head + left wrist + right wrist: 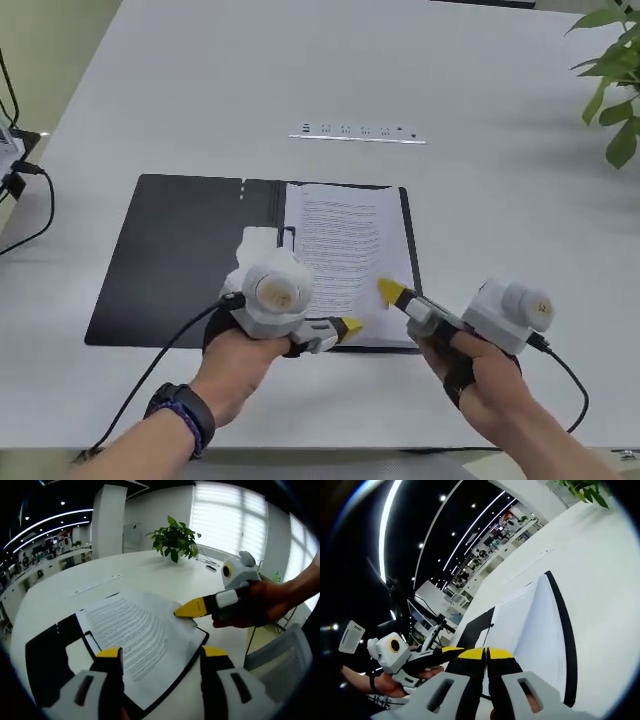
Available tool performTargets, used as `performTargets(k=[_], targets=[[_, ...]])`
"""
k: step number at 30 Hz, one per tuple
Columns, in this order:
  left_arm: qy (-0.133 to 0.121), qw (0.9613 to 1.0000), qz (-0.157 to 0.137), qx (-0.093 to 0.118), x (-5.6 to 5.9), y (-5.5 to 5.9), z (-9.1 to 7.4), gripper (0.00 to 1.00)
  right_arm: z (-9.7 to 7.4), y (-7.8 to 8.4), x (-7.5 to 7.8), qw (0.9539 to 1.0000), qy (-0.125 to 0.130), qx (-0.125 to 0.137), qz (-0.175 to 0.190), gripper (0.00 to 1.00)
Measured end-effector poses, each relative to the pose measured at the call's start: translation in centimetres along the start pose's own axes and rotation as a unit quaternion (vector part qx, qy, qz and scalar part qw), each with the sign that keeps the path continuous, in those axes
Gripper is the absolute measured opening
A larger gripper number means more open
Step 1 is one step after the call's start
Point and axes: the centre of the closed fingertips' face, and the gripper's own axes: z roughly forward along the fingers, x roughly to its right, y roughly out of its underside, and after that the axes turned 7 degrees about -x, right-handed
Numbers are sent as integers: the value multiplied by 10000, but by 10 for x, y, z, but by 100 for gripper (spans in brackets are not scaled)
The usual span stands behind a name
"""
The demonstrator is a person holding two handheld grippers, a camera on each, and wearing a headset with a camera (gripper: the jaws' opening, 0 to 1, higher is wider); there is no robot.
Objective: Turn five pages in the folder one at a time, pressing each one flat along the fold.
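Note:
A black folder (180, 260) lies open on the white table, with a stack of printed pages (345, 235) clipped to its right half. My right gripper (390, 292) is shut at the lower right edge of the top page (135, 630), which looks pinched and slightly lifted there; its yellow tips (486, 653) sit pressed together. Beside it, my left gripper (160, 652) hovers open over the folder's near edge, with the pages between and beyond its jaws. In the head view the left gripper (335, 335) sits at the bottom edge of the pages.
A flush power strip (355, 133) is set into the table beyond the folder. A potted plant (615, 80) stands at the far right. Cables (30, 200) trail over the left edge. Bare white table (500, 200) surrounds the folder.

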Motion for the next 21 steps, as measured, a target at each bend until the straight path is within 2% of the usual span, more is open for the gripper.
performTargets(k=[12, 21], targets=[[-344, 9994, -13, 71, -34, 8, -36, 63, 24, -1, -34, 9988, -457, -102, -111, 0], [-582, 9982, -24, 147, -60, 15, -70, 64, 47, 8, -66, 9956, -838, -335, -270, 0]])
